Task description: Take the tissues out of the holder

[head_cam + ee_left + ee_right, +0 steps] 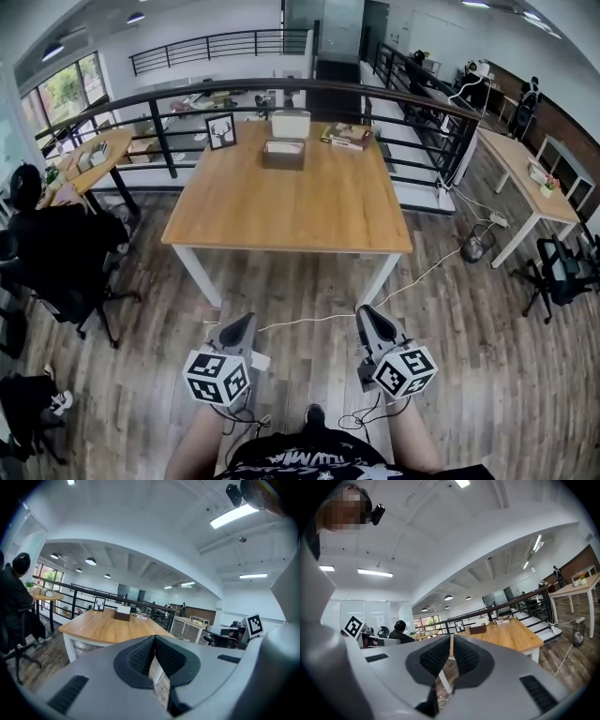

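The tissue holder [283,154] is a dark brown box at the far middle of the wooden table [300,211], with pale tissue showing in its top opening. It also appears small and distant in the left gripper view [122,616] and the right gripper view [477,629]. Both grippers hang low over the floor, well short of the table's near edge. My left gripper [246,320] [154,638] is shut with nothing in it. My right gripper [364,312] [452,636] is shut and empty too.
A white box [291,123] stands just behind the holder, a framed deer picture [221,131] to its left and books [345,136] to its right. A black railing [187,103] runs behind the table. A seated person [56,248] is at the left, and cables [441,262] cross the floor.
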